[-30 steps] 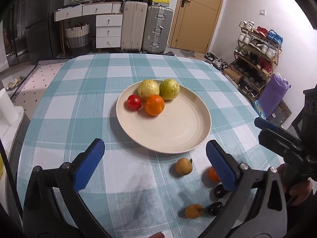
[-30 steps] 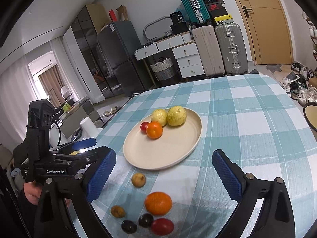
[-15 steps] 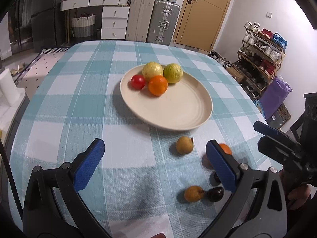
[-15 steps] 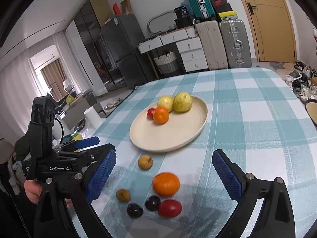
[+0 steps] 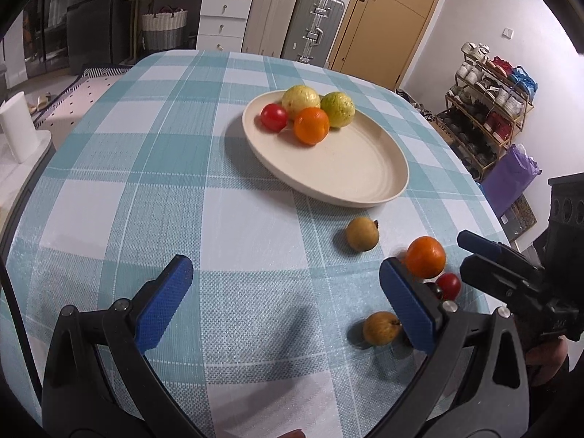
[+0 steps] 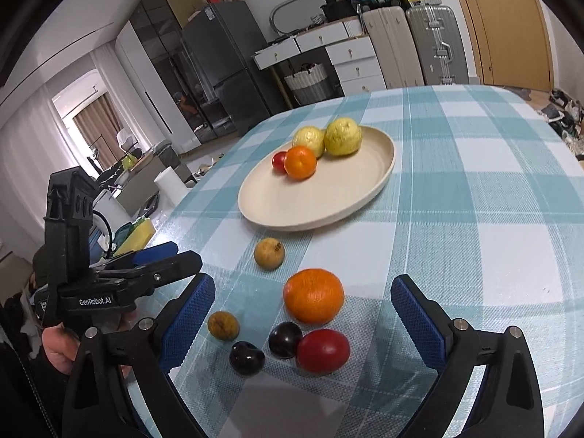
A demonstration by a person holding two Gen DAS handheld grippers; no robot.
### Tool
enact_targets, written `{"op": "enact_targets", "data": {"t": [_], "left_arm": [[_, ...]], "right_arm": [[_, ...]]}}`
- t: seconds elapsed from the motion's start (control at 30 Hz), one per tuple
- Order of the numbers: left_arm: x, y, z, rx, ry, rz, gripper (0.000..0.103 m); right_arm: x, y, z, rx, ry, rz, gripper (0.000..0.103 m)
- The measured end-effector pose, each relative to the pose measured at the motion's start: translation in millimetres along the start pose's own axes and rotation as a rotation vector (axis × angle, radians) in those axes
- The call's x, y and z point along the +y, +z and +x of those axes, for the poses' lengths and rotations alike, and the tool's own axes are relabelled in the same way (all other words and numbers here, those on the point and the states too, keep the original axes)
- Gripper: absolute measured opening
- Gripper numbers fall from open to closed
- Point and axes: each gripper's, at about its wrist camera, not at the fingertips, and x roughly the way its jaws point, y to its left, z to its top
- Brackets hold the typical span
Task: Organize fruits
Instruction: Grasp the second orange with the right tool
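Observation:
A cream plate [image 5: 350,168] [image 6: 328,204] holds two yellow-green guavas [image 5: 337,109], an orange [image 5: 311,125] and a small red tomato [image 5: 273,116]. Loose on the checked cloth lie an orange [image 6: 314,295] [image 5: 426,256], a red tomato [image 6: 323,351] [image 5: 449,285], two dark plums [image 6: 284,339] [image 6: 246,357] and two small brown fruits [image 6: 269,253] [image 6: 223,325] [image 5: 362,234] [image 5: 380,327]. My right gripper [image 6: 303,317] stands open over the loose orange, plums and tomato. Left of that pile, my left gripper [image 5: 284,299] is open and holds nothing.
The round table [image 5: 146,168] drops off close in front of both grippers. Suitcases [image 5: 314,25], white drawers [image 5: 222,18] and a door stand behind it. A shoe rack [image 5: 489,109] is at the right, a white paper roll [image 5: 18,127] at the left.
Both grippers have drawn nearer to the table and tilted down. The loose fruits now sit between the right gripper's fingers. Both stay open, and no fruit has moved.

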Motion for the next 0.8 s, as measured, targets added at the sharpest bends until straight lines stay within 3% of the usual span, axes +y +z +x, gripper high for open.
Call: {"op": "enact_targets", "data": {"t": [0.2,0.27,0.5,0.63,0.8], "left_arm": [[5,-1,2,0.001,-0.002,-0.014,0.102],[6,0,2,0.001,-0.003,-0.016,0.102],[7,-2,6,0.018,-0.007,-0.024,0.102],[5,-2,4,0.016,-0.007,-0.020,0.102],[3,-3,1,0.011,-0.004,-0.015,0.102]], "right_arm": [[-1,-1,5,0.009,0.001,0.010,0.097],[-2,-2,7,0.020,0.008,0.018,0.088],[-4,-3,13,0.041,0.005,0.031,0.075],[-2,-4,16,0.061,0.013,0.026,0.053],[-4,-5,18,0.063,-0.001,0.032,0.040]]}}
